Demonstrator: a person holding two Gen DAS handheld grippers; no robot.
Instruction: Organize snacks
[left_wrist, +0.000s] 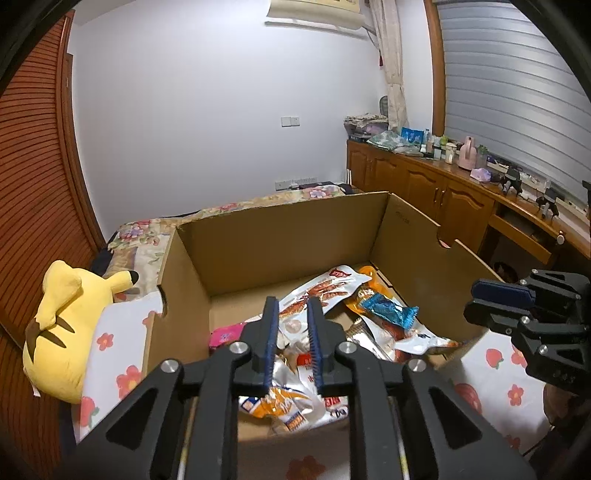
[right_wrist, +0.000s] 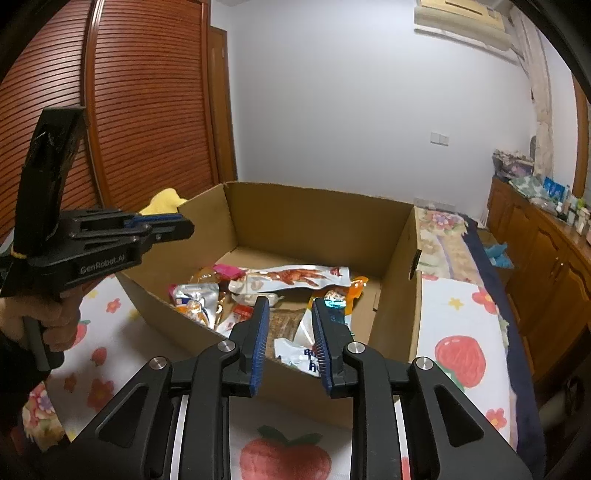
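The left gripper (left_wrist: 291, 301) is closest in the left wrist view. Its two blue fingers (left_wrist: 270, 332) stand a little apart, with a narrow gap, and nothing is between them. They hang over the near side of a big cardboard box (left_wrist: 280, 236). The right gripper (right_wrist: 287, 301) is closest in the right wrist view. Its blue fingers (right_wrist: 261, 332) are also a little apart and hold nothing. They sit just above the near wall of the same box.

The box rests on a bed with a white sheet (right_wrist: 454, 325) that has red fruit and flower pictures on it. The snacks are all inside the box, in a loose pile on its floor. A silver and orange bag (left_wrist: 284, 402) lies nearest the left gripper. A small pink packet (left_wrist: 225, 334) lies to the left of the pile. A small blue wrapper (left_wrist: 388, 310) lies on top of an orange pouch (left_wrist: 369, 280). A long white pouch with a red picture (right_wrist: 295, 277) lies farther back in the box.

A yellow plush toy (left_wrist: 62, 328) lies on the bed just beside the left wall of the box. Behind it is a brown slatted door (right_wrist: 147, 103). Farther away, along the right wall, a wooden cabinet (left_wrist: 424, 184) carries bottles and small things. A white wall (left_wrist: 207, 110) is at the back.
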